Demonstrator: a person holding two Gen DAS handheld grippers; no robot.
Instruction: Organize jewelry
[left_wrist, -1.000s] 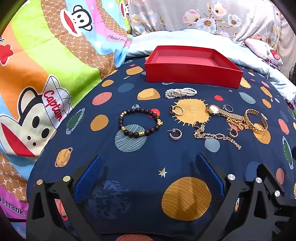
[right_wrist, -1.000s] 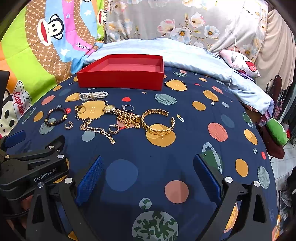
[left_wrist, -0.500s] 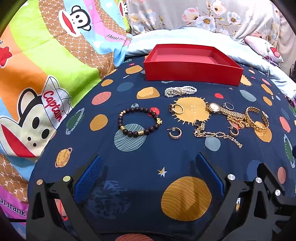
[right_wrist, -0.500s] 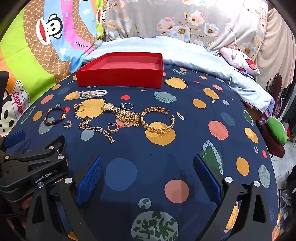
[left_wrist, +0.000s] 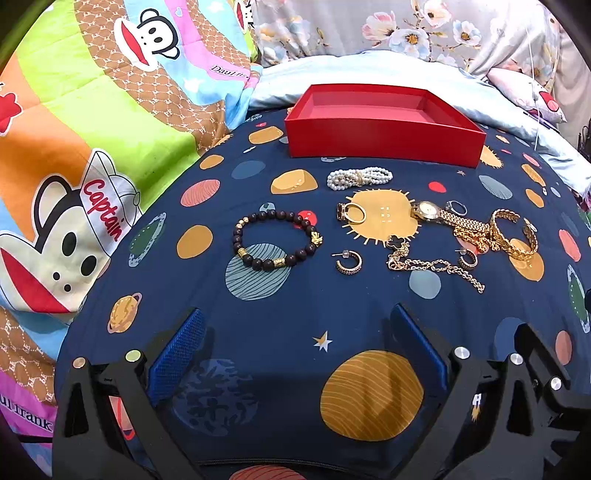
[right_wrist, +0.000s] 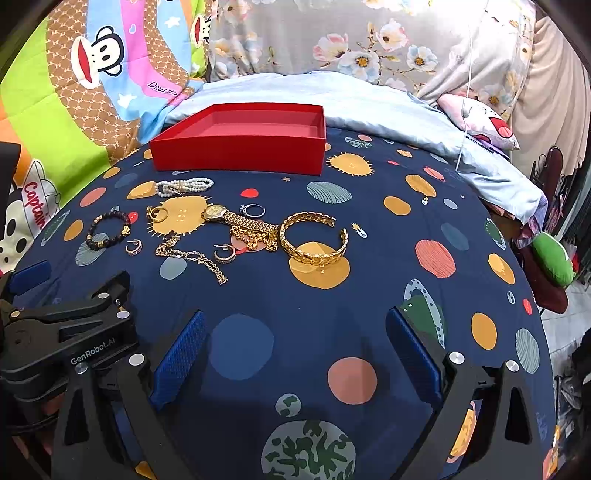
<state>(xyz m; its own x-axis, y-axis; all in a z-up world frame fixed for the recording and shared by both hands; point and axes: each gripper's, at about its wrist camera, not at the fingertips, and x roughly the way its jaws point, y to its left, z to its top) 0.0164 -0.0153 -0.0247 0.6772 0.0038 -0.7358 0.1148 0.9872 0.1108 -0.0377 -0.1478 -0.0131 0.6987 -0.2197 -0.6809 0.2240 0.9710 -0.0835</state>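
Observation:
An empty red box (left_wrist: 384, 142) (right_wrist: 240, 151) stands at the far side of the navy bedspread. In front of it lie a pearl bracelet (left_wrist: 359, 177), a dark bead bracelet (left_wrist: 275, 240) (right_wrist: 108, 230), a gold ring (left_wrist: 352, 213), two hoop earrings (left_wrist: 349, 261) (right_wrist: 224, 254), a gold chain (left_wrist: 436, 264), a gold watch (left_wrist: 448, 218) (right_wrist: 240, 219), a silver ring (right_wrist: 255, 210) and a gold cuff (right_wrist: 314, 240). My left gripper (left_wrist: 295, 347) is open and empty, short of the bead bracelet. My right gripper (right_wrist: 295, 347) is open and empty, short of the cuff.
A monkey-print quilt (left_wrist: 85, 155) rises on the left. A pale blue blanket (right_wrist: 369, 110) and floral pillows (right_wrist: 351, 40) lie behind the box. The bed edge drops off at the right (right_wrist: 535, 295). The left gripper's body (right_wrist: 66, 332) shows at lower left in the right wrist view.
Both views have shifted slightly: the jewelry and box sit a little higher in frame. Both grippers stay open and empty. No jewelry has moved.

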